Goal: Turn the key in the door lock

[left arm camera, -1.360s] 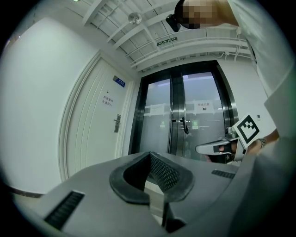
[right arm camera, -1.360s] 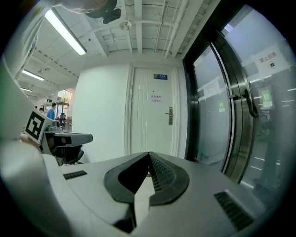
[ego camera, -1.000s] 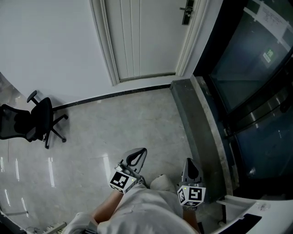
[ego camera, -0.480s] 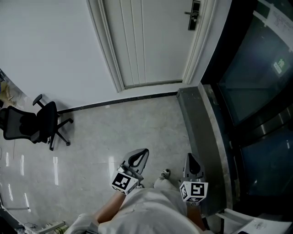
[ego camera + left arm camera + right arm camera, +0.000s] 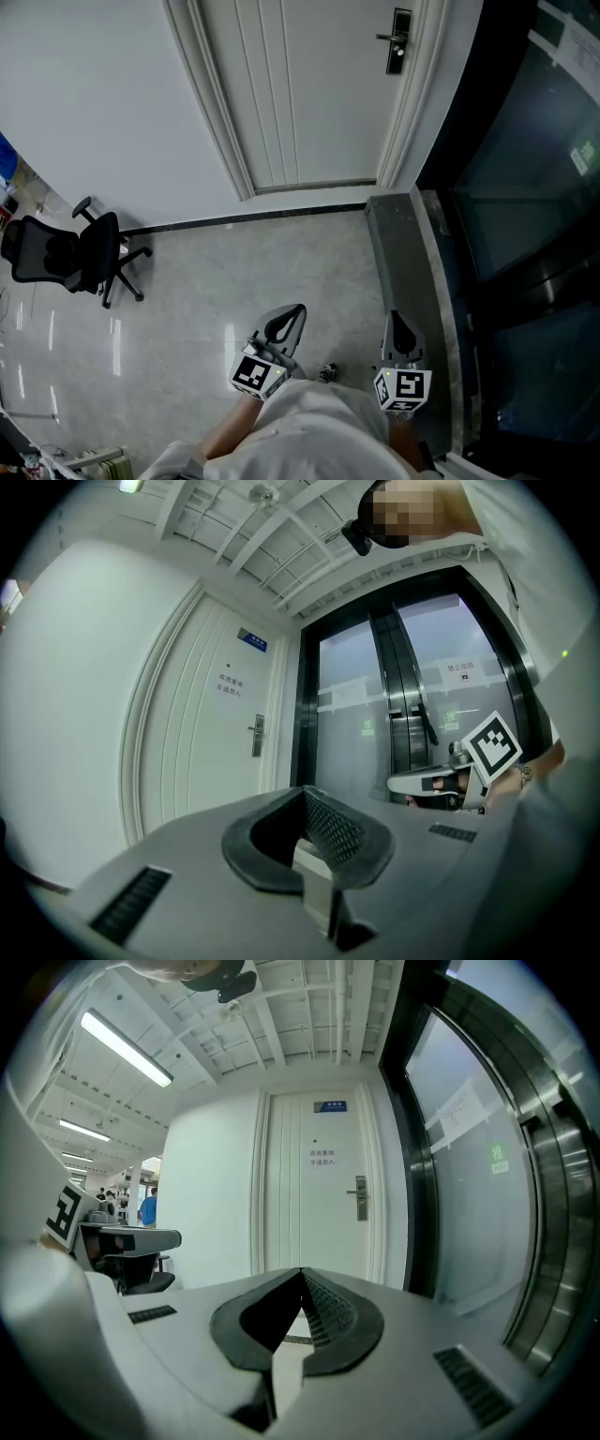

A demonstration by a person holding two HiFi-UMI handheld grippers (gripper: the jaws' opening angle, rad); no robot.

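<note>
Closer now, the door lock [image 5: 399,42] lies straight ahead of my right gripper [image 5: 396,321], the nearer one; it and my left gripper [image 5: 292,314] are both closed, empty.

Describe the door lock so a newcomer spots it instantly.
Find the white panelled door in the far wall. The lock is the narrow dark plate at its right edge, next to the dark glass wall. Only it carries a lever handle pointing left.
</note>
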